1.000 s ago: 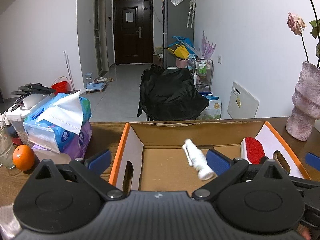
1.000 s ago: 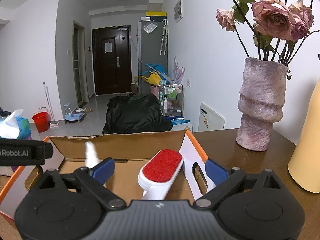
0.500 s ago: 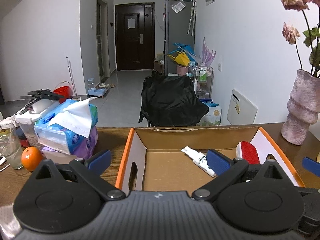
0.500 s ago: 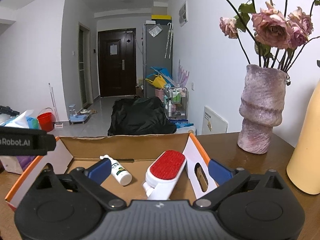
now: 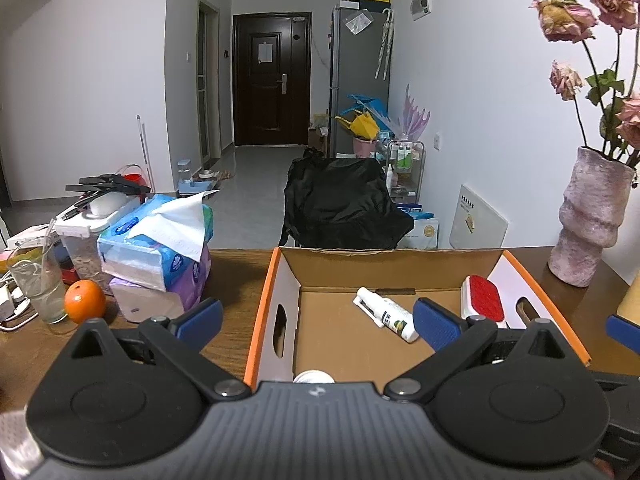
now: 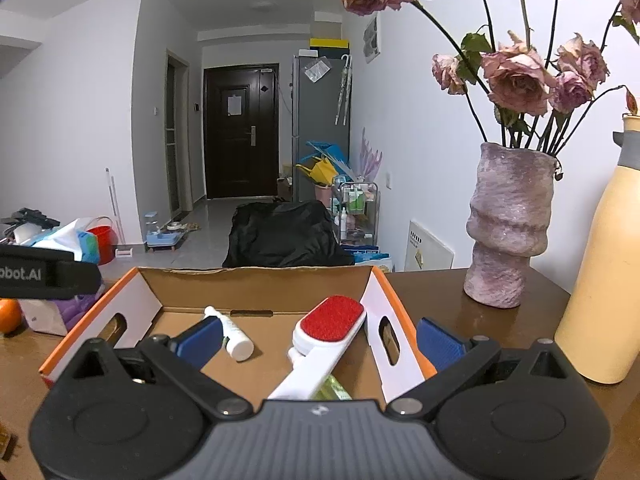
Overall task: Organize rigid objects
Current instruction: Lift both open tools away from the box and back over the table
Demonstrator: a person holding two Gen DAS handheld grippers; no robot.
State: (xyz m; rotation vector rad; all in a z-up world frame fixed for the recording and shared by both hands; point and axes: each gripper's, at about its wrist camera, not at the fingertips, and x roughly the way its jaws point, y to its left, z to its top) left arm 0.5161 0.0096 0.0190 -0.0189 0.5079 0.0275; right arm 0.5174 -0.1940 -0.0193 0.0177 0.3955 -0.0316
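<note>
An open cardboard box [image 5: 276, 280] [image 6: 376, 288] with orange edges sits on the wooden table. On its floor lies a small white bottle [image 5: 388, 314] [image 6: 234, 334]. A white lint brush with a red pad [image 5: 484, 298] [image 6: 332, 320] leans against the box's right wall. A round white cap [image 5: 314, 377] and a green item [image 6: 332, 390] peek out at the box's near end. My left gripper [image 5: 316, 320] stands open over the box's near part, with nothing between its blue pads. My right gripper [image 6: 320, 336] is also wide open, with the brush handle below it, untouched.
Left of the box are stacked tissue packs [image 5: 160, 248], an orange [image 5: 85, 301], a glass [image 5: 38, 276] and a lidded container [image 5: 86, 236]. A pink vase of dried roses [image 6: 508, 224] and a tall cream bottle [image 6: 600, 280] stand to the right. A black chair [image 5: 340, 204] is behind the table.
The white bottle dropped from the air and settled flat on the box floor. Both grippers drew back and up from the box, so more of its inside shows.
</note>
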